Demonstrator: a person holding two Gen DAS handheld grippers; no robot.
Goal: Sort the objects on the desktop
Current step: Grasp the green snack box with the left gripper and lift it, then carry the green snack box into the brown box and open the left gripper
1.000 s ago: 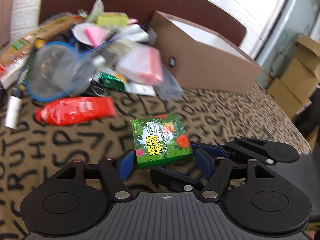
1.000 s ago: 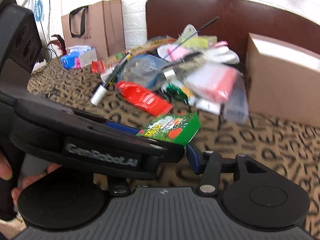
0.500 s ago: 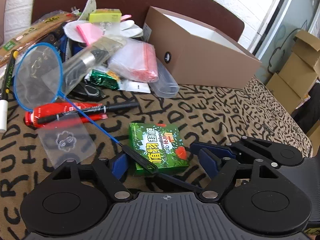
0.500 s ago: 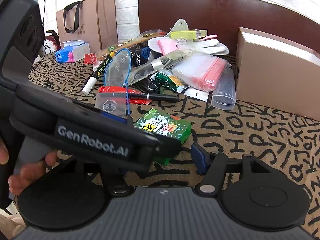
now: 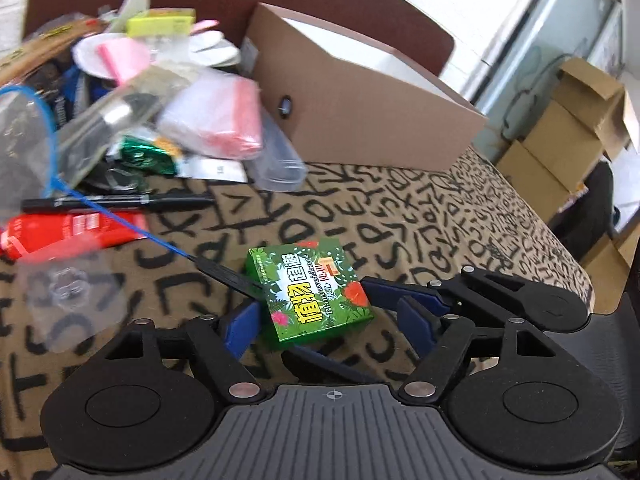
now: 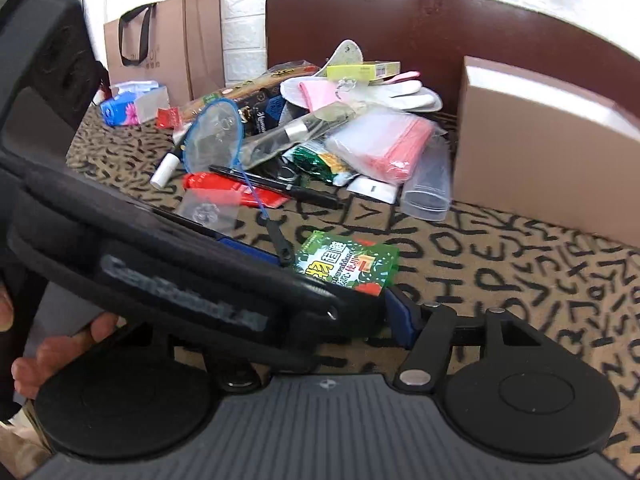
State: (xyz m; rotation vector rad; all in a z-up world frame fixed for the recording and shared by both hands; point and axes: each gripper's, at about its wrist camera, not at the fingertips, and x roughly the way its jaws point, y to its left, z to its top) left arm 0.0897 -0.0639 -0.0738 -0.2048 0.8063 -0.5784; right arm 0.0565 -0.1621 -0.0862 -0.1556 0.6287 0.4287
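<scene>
Two grippers are crowding one green box (image 5: 314,288) lying flat on the letter-print table (image 5: 440,216), near edge. Left gripper (image 5: 324,322) is sitting w/ fingers apart, box between them, left pad touching. Right gripper (image 6: 384,300): fingers also apart. Blue racket (image 5: 120,216) is resting its handle against box's left side; brown box (image 5: 360,108) is sitting far right.
</scene>
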